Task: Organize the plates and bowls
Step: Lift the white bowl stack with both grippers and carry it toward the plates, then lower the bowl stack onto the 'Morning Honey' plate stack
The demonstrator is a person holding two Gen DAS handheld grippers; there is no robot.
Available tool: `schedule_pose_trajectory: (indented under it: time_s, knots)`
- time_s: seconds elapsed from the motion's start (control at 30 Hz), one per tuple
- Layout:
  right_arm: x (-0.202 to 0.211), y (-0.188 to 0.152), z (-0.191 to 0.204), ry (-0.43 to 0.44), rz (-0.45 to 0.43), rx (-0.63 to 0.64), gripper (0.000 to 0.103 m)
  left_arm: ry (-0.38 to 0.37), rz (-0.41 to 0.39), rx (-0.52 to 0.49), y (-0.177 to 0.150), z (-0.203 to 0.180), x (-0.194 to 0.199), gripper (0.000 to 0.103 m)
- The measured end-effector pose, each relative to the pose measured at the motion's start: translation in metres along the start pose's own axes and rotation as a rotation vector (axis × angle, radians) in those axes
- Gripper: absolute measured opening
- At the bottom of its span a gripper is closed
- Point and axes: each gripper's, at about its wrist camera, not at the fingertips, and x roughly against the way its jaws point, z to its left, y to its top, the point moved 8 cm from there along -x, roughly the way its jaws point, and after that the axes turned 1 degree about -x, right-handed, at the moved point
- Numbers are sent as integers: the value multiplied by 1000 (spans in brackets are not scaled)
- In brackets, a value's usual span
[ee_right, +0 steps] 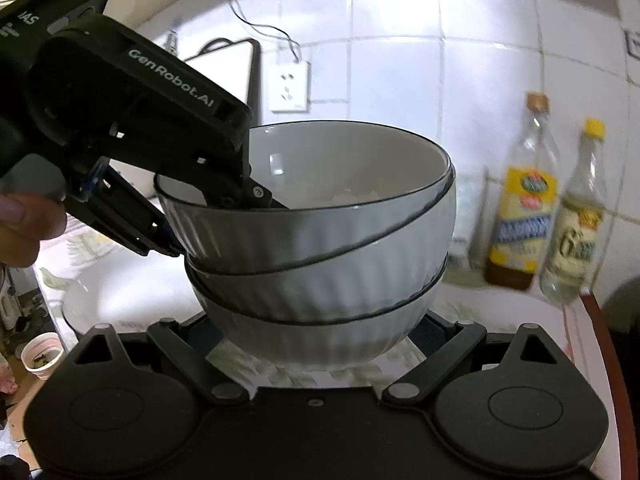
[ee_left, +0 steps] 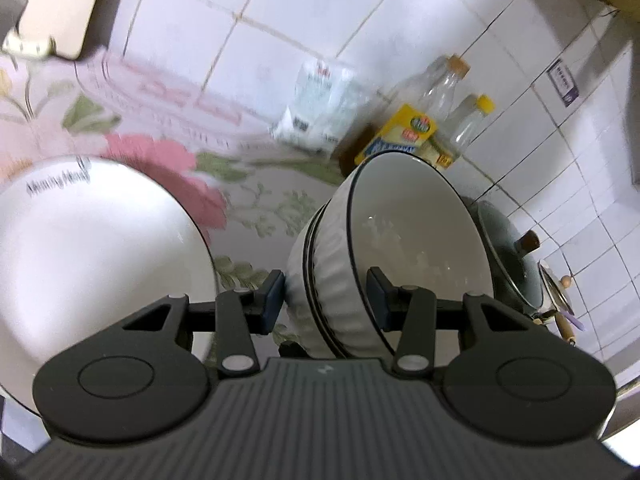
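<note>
A stack of three white ribbed ceramic bowls with thin dark rims (ee_right: 320,248) stands on the tabletop covered by a pale floral cloth (ee_left: 256,196), and everything else is placed here against that stack. The top bowl (ee_right: 304,184) sits tilted in the one below, its rim higher on one side.

The left tool (ee_left: 326,298) straddles the wall of the top bowl: one blue pad (ee_left: 274,296) lies against the ribbed outside and the other sits inside the bowl, so it looks clamped on that wall, though the frames do not show how firm the contact is. In the right wrist view the same tool (ee_right: 224,224) comes in from the left of the stack.

The right tool (ee_right: 316,330) has its fingers spread wide to either side of the bottom bowl, low near the foot; I cannot tell whether they touch it.

Left of the stack lies a broad white round plate with dark lettering near its rim (ee_left: 92,248). Behind the stack, against the white tiled wall (ee_left: 320,20), stand two clear glass bottles with yellow labels (ee_right: 524,200), just beside each other. Right of the stack sits a grey-green lidded pot (ee_left: 508,252).
</note>
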Motion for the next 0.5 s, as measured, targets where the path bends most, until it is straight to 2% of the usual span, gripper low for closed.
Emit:
schedule_pose_trajectory:
  time_s: [0.23, 0.5]
  knots:
    - [-4, 29, 41, 52, -41, 32, 97, 40, -54, -16, 20, 21, 49, 43]
    - [-22, 48, 91, 125, -42, 27, 97, 96, -98, 26, 29, 63, 93, 43]
